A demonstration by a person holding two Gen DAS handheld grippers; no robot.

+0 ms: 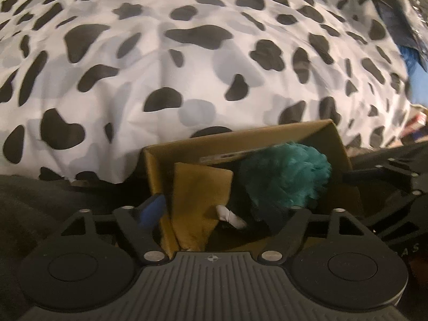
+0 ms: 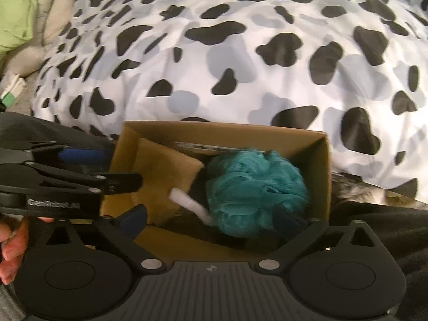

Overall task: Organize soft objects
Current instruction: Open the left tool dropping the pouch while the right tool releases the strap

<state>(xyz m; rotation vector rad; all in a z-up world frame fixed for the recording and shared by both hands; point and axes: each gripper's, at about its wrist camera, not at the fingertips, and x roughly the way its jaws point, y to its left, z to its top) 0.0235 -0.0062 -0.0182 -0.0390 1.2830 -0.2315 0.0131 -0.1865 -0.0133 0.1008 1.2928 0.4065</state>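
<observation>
An open cardboard box (image 2: 307,139) stands against the cow-print bedding; it also shows in the left wrist view (image 1: 240,136). Inside lie a teal mesh bath pouf (image 2: 256,187) with a white cord (image 2: 192,206) and a tan sponge (image 2: 165,171). In the left wrist view the pouf (image 1: 286,176) and the sponge (image 1: 198,200) lie between my fingers. My left gripper (image 1: 211,214) is open over the box's near edge. My right gripper (image 2: 211,222) is open, the pouf between its fingers. The left gripper (image 2: 88,171) reaches in from the left in the right wrist view.
A cow-print duvet (image 2: 240,53) fills the space behind the box. Dark fabric (image 2: 388,230) lies to the right of the box and on the left (image 1: 40,200). A green pillow (image 2: 16,13) lies at the far left. The right gripper's arm (image 1: 388,176) shows at the right edge.
</observation>
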